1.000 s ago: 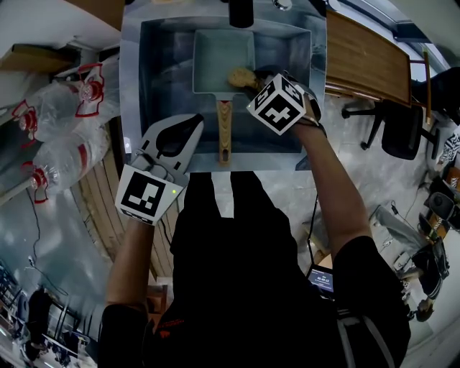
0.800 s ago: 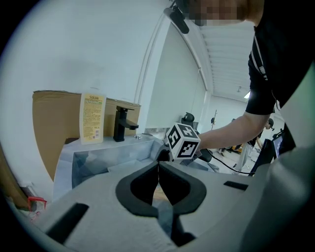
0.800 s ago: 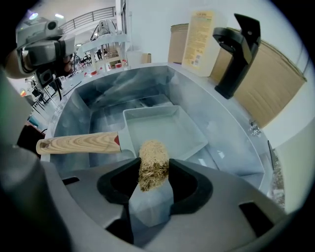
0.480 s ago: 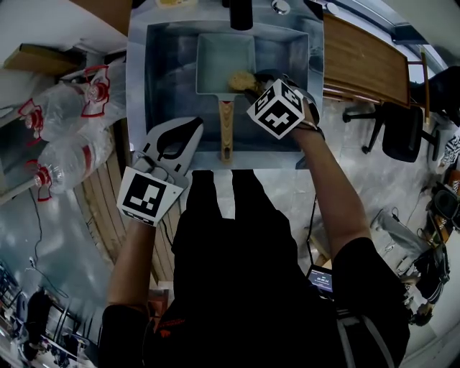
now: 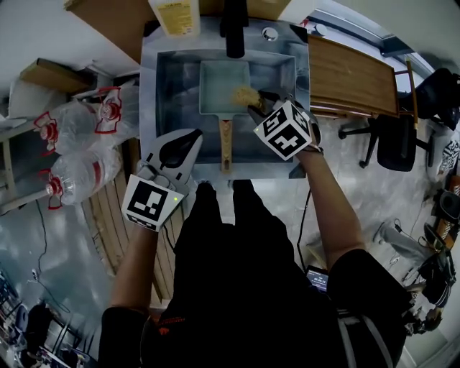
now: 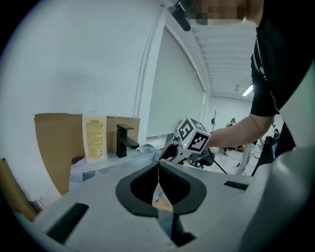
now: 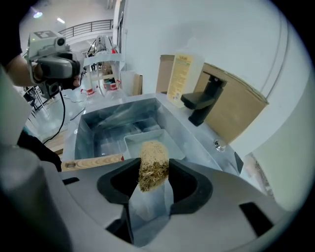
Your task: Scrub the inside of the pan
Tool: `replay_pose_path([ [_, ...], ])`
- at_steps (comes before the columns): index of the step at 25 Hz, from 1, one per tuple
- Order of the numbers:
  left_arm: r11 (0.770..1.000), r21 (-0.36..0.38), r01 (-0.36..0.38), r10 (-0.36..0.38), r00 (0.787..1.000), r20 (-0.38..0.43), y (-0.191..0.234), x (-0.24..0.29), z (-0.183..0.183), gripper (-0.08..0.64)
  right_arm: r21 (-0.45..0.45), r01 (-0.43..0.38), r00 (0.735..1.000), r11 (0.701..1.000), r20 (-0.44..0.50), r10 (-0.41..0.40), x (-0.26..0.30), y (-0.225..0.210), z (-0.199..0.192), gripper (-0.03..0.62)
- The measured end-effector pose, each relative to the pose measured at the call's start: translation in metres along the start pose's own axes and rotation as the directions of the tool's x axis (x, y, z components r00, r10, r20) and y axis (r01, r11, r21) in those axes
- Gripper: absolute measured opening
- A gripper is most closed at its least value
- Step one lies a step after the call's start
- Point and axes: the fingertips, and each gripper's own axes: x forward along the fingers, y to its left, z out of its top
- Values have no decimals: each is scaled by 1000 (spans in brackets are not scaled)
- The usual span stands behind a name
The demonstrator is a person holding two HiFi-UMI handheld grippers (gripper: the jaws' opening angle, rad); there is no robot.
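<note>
A pale rectangular pan [image 5: 219, 83] with a wooden handle [image 5: 226, 140] lies in the steel sink [image 5: 167, 79], handle pointing toward me. My right gripper [image 5: 253, 100] is shut on a tan fibrous scrubber [image 5: 244, 95] at the pan's right side, near the handle end. In the right gripper view the scrubber [image 7: 153, 165] sticks up between the jaws, over the pan [image 7: 147, 140]. My left gripper [image 5: 191, 136] hangs over the sink's front left corner, shut on nothing, apart from the pan. Its jaws meet with nothing between them in the left gripper view [image 6: 158, 165].
A black faucet [image 5: 236, 25] stands at the sink's back rim, with a yellow-labelled bottle [image 5: 176, 14] to its left against cardboard. Plastic water bottles [image 5: 79, 122] lie left of the sink. A wooden table [image 5: 352, 68] and office chair [image 5: 399, 136] are to the right.
The head view has shifted, so the sink sits lower in frame and the bottle shows. The right gripper stays with the scrubber at the pan's right side. The left gripper has barely moved.
</note>
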Motion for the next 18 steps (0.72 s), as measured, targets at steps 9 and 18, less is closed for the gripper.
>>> replay_pose_path([
  [9,999,49,5,-6,999,35,-11,-18,33,20,23,36,994,999,103,-38,-64,11,30,183],
  [18,997,79,14,-18,998,52,-21,-32,50,20,66,48,983,997,176,-59,-112,28,43,183],
])
